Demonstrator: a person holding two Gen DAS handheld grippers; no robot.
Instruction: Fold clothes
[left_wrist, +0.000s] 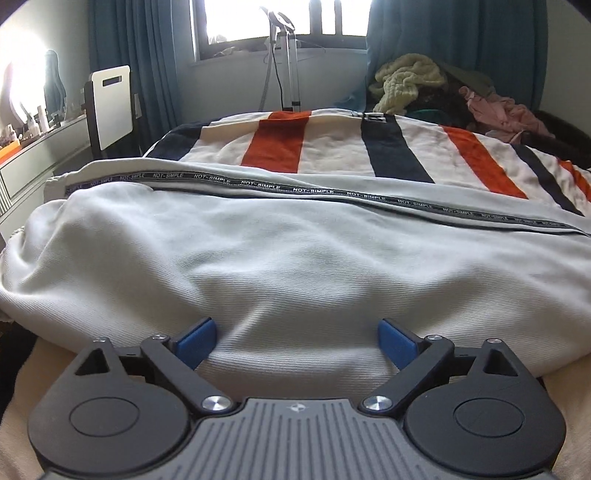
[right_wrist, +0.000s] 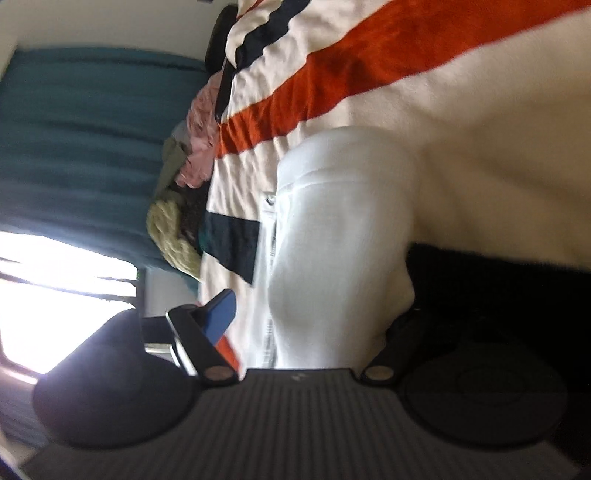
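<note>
A pale grey-white garment with a black "NOT-SIMPLE" tape lies bunched across the bed. My left gripper stands open at its near edge. A bulge of the cloth sits between the blue pads, which do not squeeze it. The right wrist view is rolled sideways and blurred. There a fold of the same garment runs between the fingers of my right gripper. Its one visible blue pad stands apart from the cloth, and the other finger is lost in shadow behind the fold.
A cream blanket with orange and navy stripes covers the bed under the garment. A heap of yellow and pink clothes lies at the far right corner. A steamer stand and a white board stand by the window and teal curtains.
</note>
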